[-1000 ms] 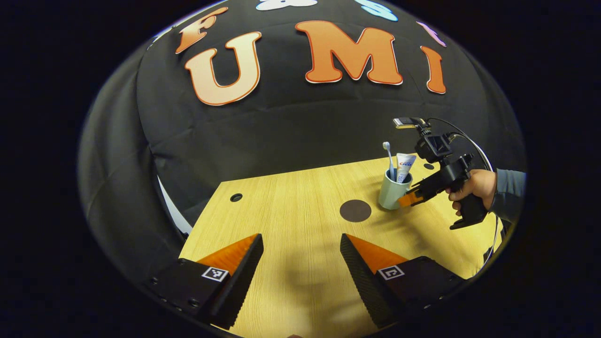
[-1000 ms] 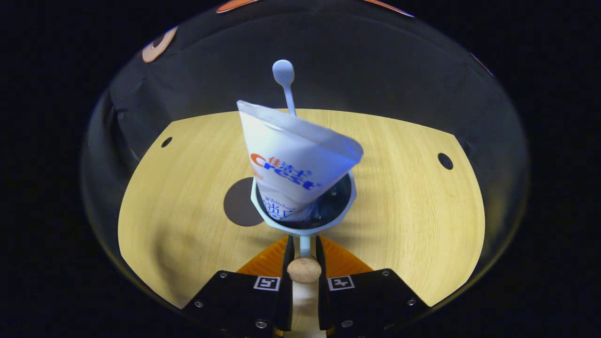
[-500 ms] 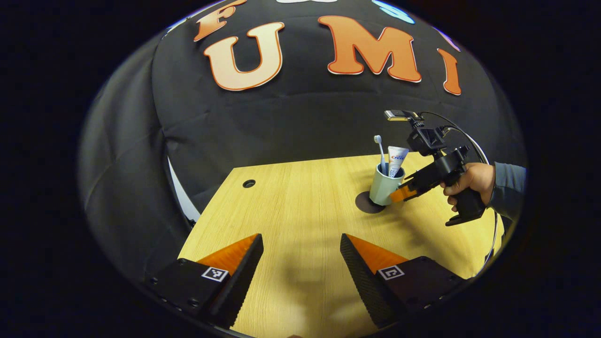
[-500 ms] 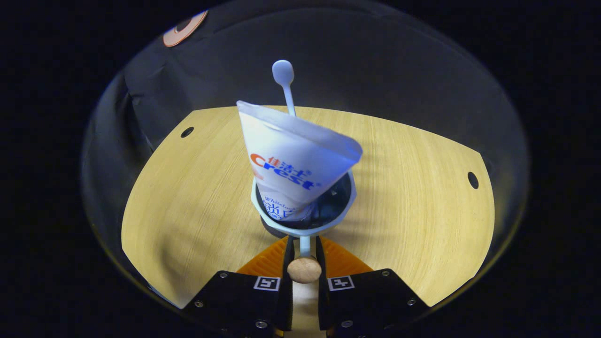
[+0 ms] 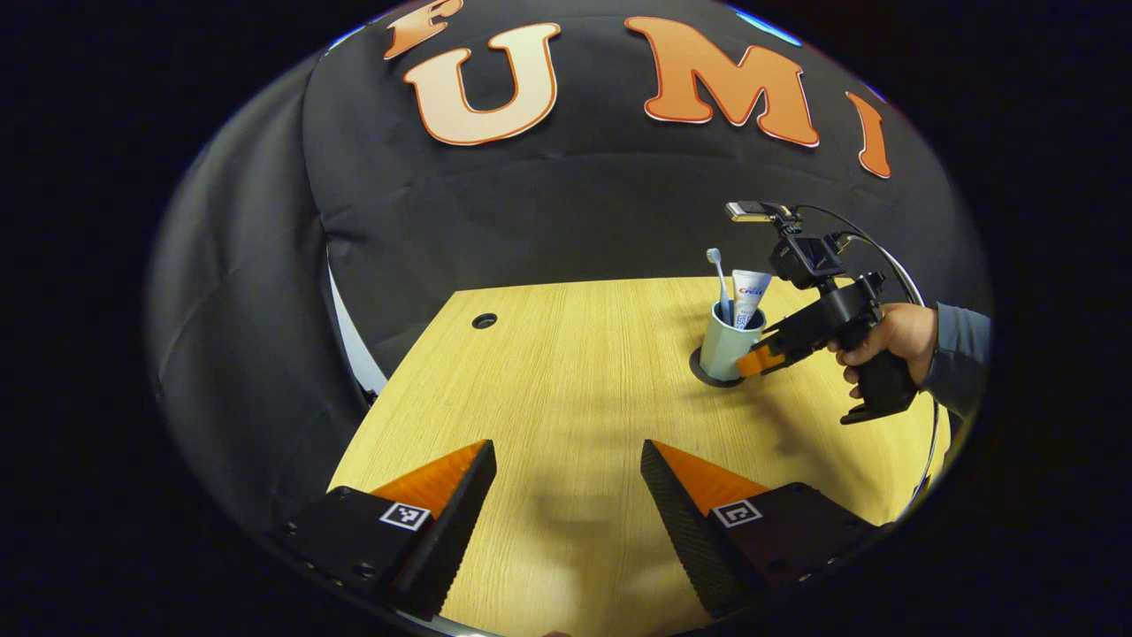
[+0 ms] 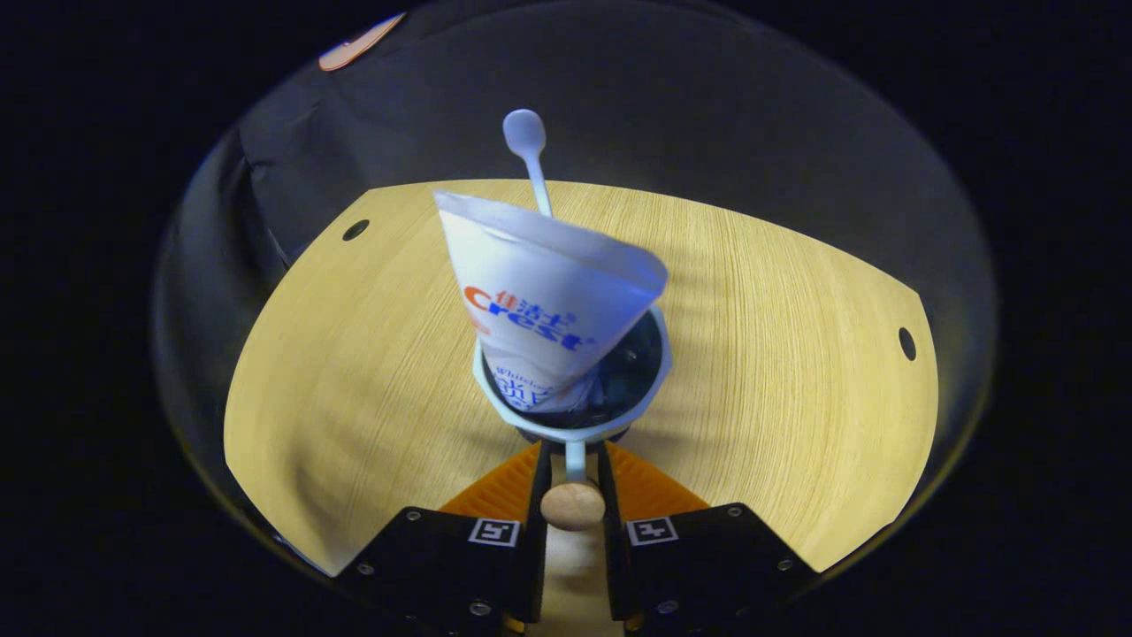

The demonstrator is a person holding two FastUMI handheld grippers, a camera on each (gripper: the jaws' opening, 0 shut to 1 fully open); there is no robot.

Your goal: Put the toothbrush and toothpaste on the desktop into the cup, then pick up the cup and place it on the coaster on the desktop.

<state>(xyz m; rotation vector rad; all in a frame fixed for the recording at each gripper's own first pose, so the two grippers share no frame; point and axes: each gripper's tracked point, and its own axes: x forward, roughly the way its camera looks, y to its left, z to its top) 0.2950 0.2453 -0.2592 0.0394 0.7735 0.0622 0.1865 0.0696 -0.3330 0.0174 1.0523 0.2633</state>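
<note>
A pale green cup (image 5: 727, 341) stands upright over the dark round coaster (image 5: 701, 370) at the table's far right in the left gripper view. A white toothbrush (image 5: 716, 270) and a toothpaste tube (image 5: 750, 292) stick out of it. My right gripper (image 5: 753, 361), held by a hand (image 5: 889, 341), is shut on the cup's handle. In the right gripper view the toothpaste tube (image 6: 539, 292) and the toothbrush (image 6: 526, 141) rise from the cup (image 6: 570, 432), and my right gripper (image 6: 573, 469) pinches the thin handle. My left gripper (image 5: 566, 495) hovers open over the near table, holding nothing.
The wooden table (image 5: 566, 372) has a small round hole (image 5: 484, 320) near its far left corner, and further holes (image 6: 906, 343) show at its corners. The black cloth wall stands close behind the table. A cable runs from the right gripper's top.
The right gripper carried the cup leftward from beside the coaster onto it, so the coaster is now mostly covered. The left gripper stays open and has shifted slightly.
</note>
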